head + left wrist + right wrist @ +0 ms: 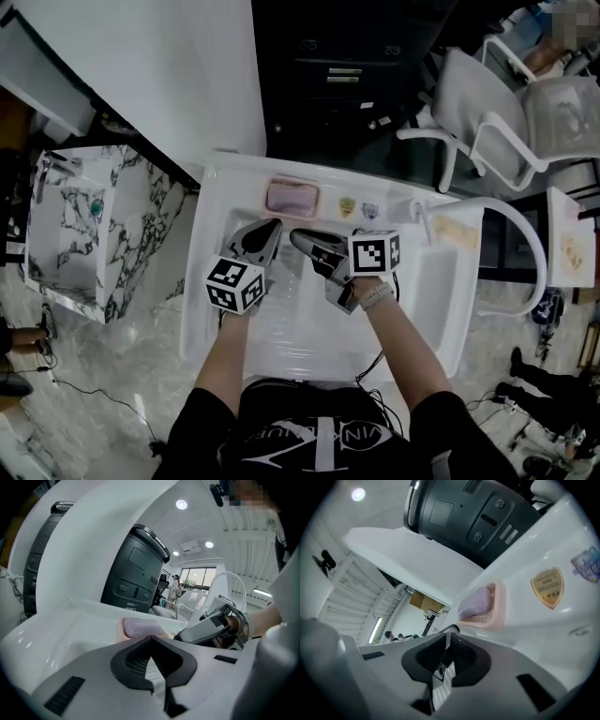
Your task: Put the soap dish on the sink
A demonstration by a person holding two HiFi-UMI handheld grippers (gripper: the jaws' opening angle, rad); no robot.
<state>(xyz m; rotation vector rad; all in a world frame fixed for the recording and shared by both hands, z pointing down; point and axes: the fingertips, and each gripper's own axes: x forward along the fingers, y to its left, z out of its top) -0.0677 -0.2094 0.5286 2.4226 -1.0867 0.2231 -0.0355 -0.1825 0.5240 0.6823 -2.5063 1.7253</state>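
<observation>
**Containers.** A pink rectangular plastic soap dish (268, 198) sits on the back ledge of the white ceramic sink (450, 309). It holds one pale lilac bar of soap (292, 198), which fills most of the tray.

**Edges and room.** The dish lies flat towards the left of the ledge, with its long side running along the ledge. Its front rim is near the drop into the basin. To its right on the same ledge, apart from it, are a gold shield-shaped sticker (347, 207) and a bluish sticker (370, 211). A white panel rises behind the ledge at the left and a dark cabinet (337, 75) stands behind it at the centre. Both grippers are over the basin, in front of the ledge.

**Fingers.** The left gripper (270, 228) has its fingers (140, 660) together with nothing between them. The right gripper (298, 236) likewise has its fingers (461, 660) closed on nothing. The two tips are close to each other and point at the dish. The dish lies just beyond them, untouched by either.
</observation>
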